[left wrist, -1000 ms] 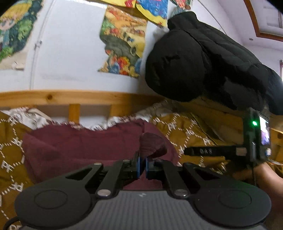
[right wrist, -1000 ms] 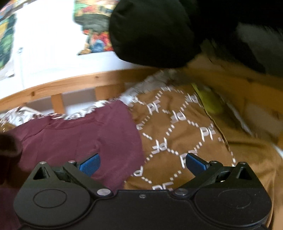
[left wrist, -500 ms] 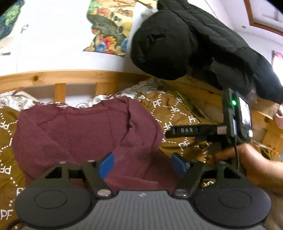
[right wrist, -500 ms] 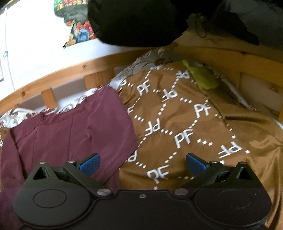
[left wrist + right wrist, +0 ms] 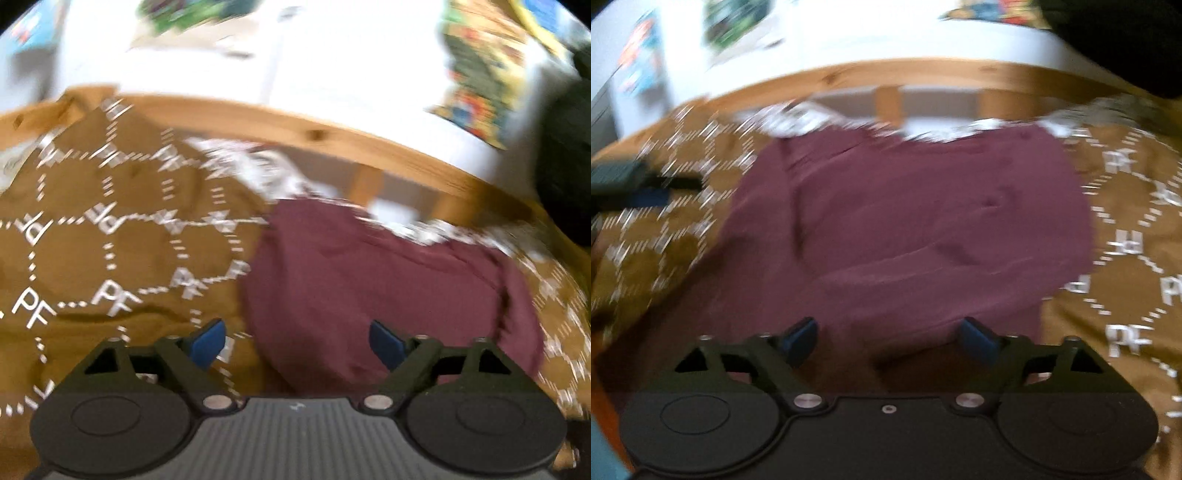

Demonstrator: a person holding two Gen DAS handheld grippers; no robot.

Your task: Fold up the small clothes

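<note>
A maroon garment [image 5: 388,288] lies partly folded on a brown bedspread [image 5: 92,258] printed with white "PF" letters. My left gripper [image 5: 297,345] is open and empty, above the garment's left edge. In the right wrist view the garment [image 5: 905,221] fills the middle of the frame. My right gripper [image 5: 890,338] is open and empty, just above the garment's near edge. The left gripper's dark body [image 5: 624,181] shows at the far left of the right wrist view. Both views are blurred by motion.
A wooden bed rail [image 5: 332,136] runs along the far side in front of a white wall with colourful posters [image 5: 480,70]. A black padded jacket [image 5: 565,166] hangs at the far right. The rail [image 5: 894,74] also shows in the right wrist view.
My left gripper let go of the maroon cloth and opened, then swung left. My right gripper stayed open and swung left over the garment.
</note>
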